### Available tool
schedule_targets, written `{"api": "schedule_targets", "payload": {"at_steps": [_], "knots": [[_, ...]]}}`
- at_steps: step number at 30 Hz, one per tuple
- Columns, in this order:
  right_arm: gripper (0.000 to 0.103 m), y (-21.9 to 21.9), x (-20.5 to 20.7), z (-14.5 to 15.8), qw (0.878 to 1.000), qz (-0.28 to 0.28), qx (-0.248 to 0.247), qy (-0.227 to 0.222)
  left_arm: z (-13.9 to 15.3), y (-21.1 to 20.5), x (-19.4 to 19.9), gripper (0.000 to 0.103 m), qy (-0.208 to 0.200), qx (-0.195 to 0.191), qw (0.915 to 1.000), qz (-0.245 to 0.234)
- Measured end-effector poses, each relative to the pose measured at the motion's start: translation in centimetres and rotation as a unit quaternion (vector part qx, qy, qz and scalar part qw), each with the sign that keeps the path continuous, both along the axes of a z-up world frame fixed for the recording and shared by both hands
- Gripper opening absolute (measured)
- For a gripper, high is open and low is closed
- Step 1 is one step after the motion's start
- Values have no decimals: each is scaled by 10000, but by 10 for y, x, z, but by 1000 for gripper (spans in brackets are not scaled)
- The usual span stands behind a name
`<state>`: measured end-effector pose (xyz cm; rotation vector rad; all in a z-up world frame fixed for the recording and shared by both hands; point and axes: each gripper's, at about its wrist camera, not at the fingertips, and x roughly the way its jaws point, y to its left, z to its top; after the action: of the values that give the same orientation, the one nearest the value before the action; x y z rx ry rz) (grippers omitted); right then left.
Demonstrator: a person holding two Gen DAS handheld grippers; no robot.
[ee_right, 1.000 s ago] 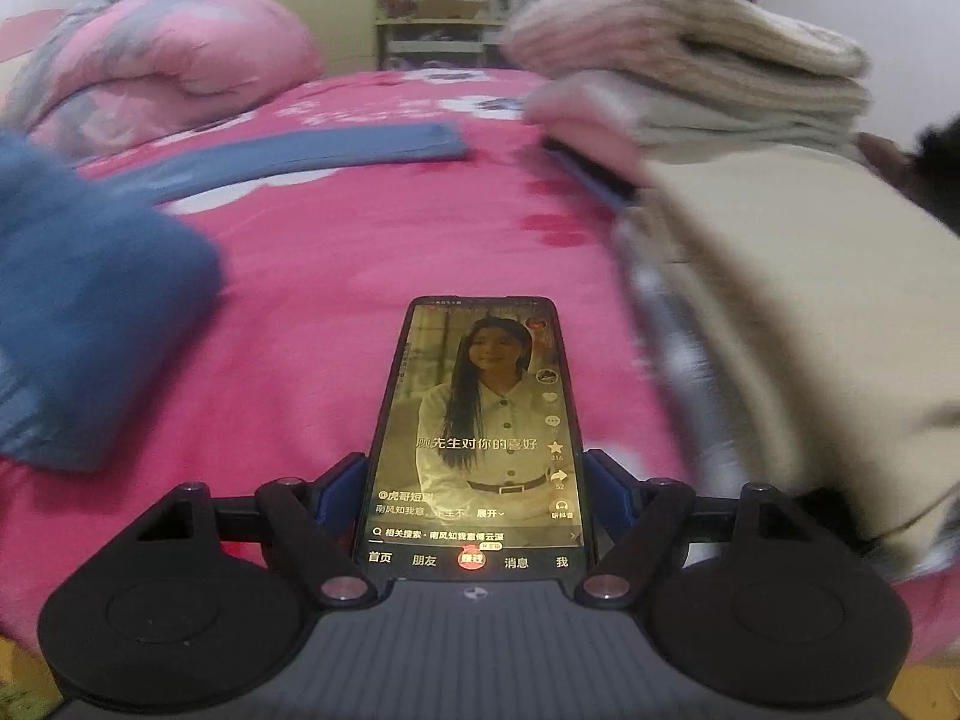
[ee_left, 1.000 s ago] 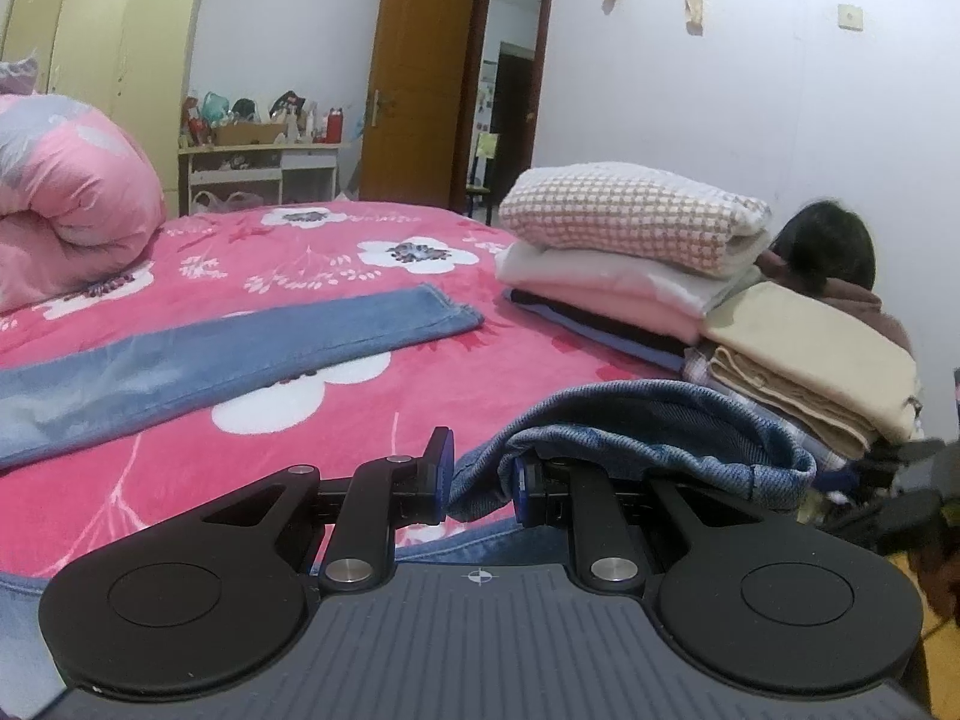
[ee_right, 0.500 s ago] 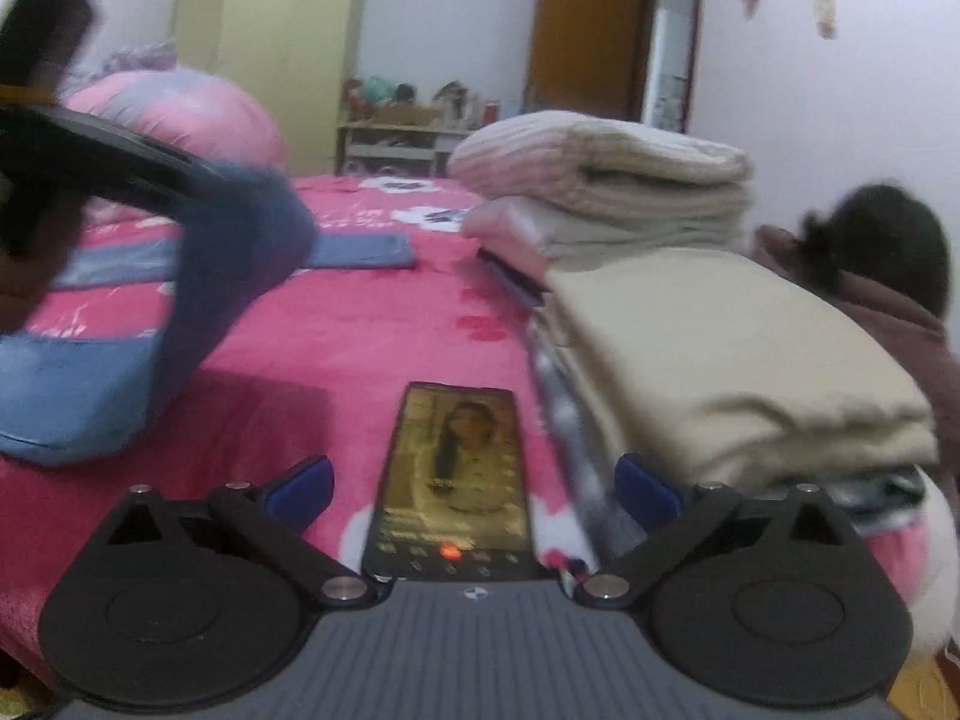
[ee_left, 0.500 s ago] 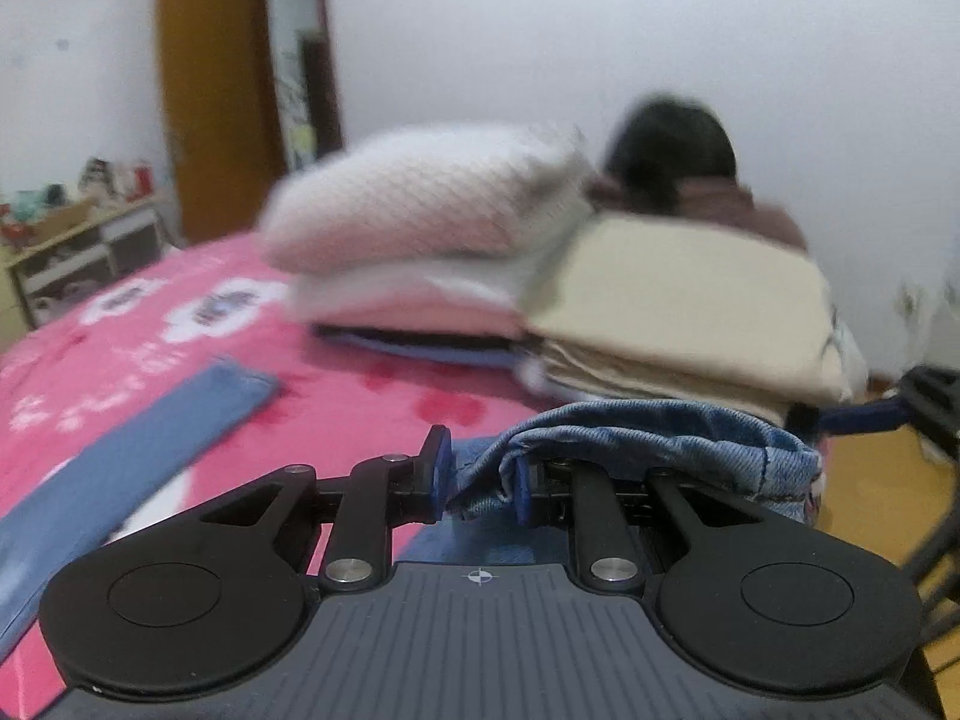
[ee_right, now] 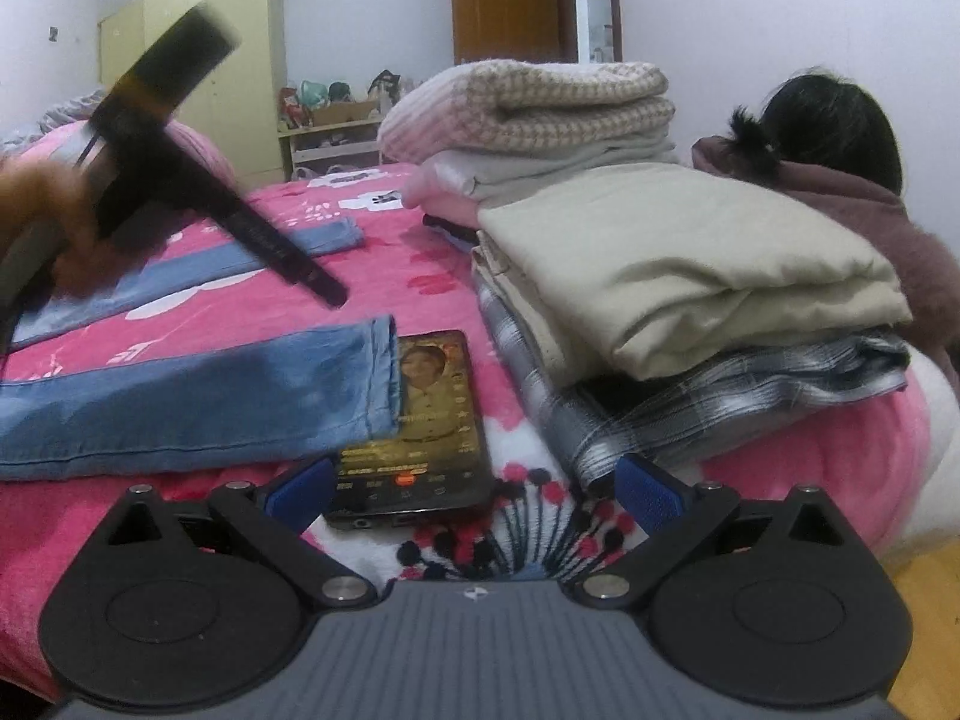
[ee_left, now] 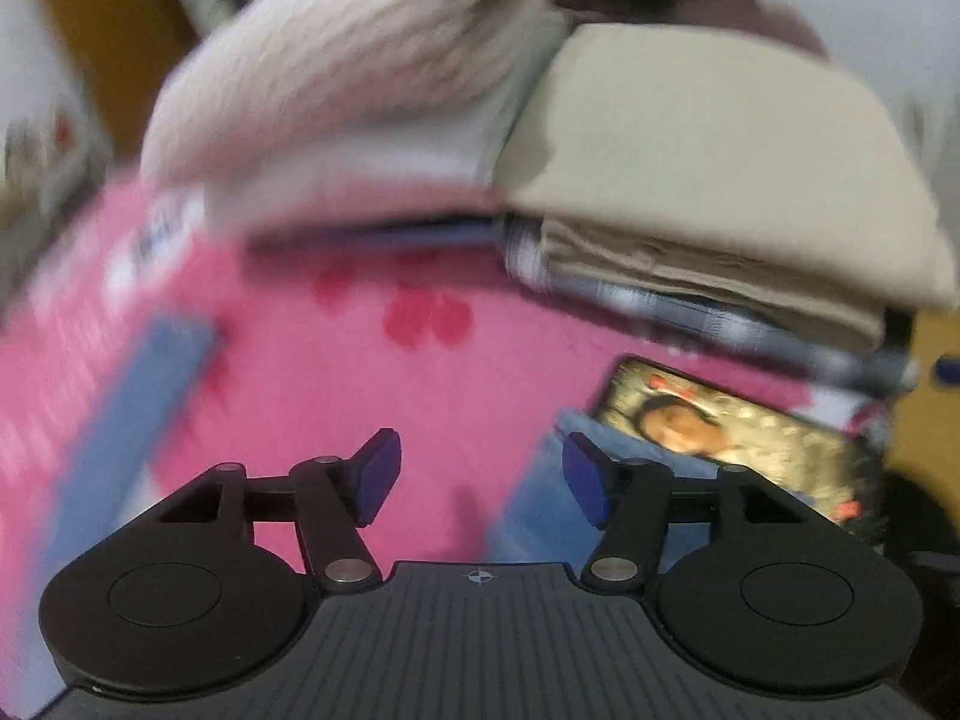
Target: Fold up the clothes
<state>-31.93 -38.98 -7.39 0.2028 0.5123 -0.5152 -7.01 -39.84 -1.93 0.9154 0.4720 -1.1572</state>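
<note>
Hovering over the pink floral bed (ee_left: 336, 372), both claws released, faded blue denim jeans (ee_right: 198, 396) lying flat.

Left wrist view, blurred: left claw (ee_left: 477, 477) spread wide with nothing between its fingers, jeans hem just beside its right finger, lit black smartphone (ee_left: 738, 438) beyond, stack of folded garments (ee_left: 690, 180) behind. Right wrist view: right claw (ee_right: 474, 489) spread, empty, above the smartphone's near end; one jeans leg lies across the bed with its cuff overlapping the phone's edge, second leg further back. Denim looks soft, fairly heavy, not slippery; judged best pinched at the doubled cuff hem.
</note>
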Motion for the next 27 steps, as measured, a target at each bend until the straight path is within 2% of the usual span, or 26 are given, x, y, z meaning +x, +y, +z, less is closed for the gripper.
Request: {"api": "schedule_targets", "payload": {"at_steps": [2, 7, 10, 13, 15, 17, 19, 22, 24, 25, 26, 27], "knots": [[102, 2, 1, -1, 10000, 12, 20, -23, 12, -9, -6, 64, -321, -26, 9995, -47], [102, 4, -5, 0, 9994, 19, 218, -257, 48, 21, 4, 66, -139, -434, 9985, 302], [102, 5, -7, 3, 9983, 76, 373, -446, 76, 73, 22, 66, -502, -559, 9946, 720], [102, 9, -5, 8, 9967, 259, 388, -661, 117, 147, 53, 66, -1125, -617, 9801, 1514], [102, 14, -1, 14, 9952, 411, 358, -809, 149, 204, 76, 68, -1531, -662, 9596, 2267], [102, 19, 7, 20, 9929, 638, 326, -950, 179, 268, 94, 69, -1947, -704, 9291, 3063], [102, 26, 17, 26, 9900, 890, 303, -1049, 205, 333, 101, 73, -2348, -776, 8917, 3792], [102, 44, 43, 34, 9854, 1321, 248, -1044, 234, 419, 96, 78, -2998, -857, 8295, 4634], [101, 59, 60, 40, 9816, 1607, 181, -1021, 239, 463, 89, 85, -3172, -936, 7954, 5079], [101, 68, 69, 42, 9790, 1765, 146, -1012, 234, 485, 86, 85, -3066, -986, 7863, 5273], [100, 78, 80, 44, 9756, 1953, 138, -997, 226, 500, 85, 85, -2887, -1018, 7835, 5407], [100, 86, 89, 44, 9731, 2086, 163, -961, 211, 511, 84, 85, -2660, -1035, 7845, 5505]]}}
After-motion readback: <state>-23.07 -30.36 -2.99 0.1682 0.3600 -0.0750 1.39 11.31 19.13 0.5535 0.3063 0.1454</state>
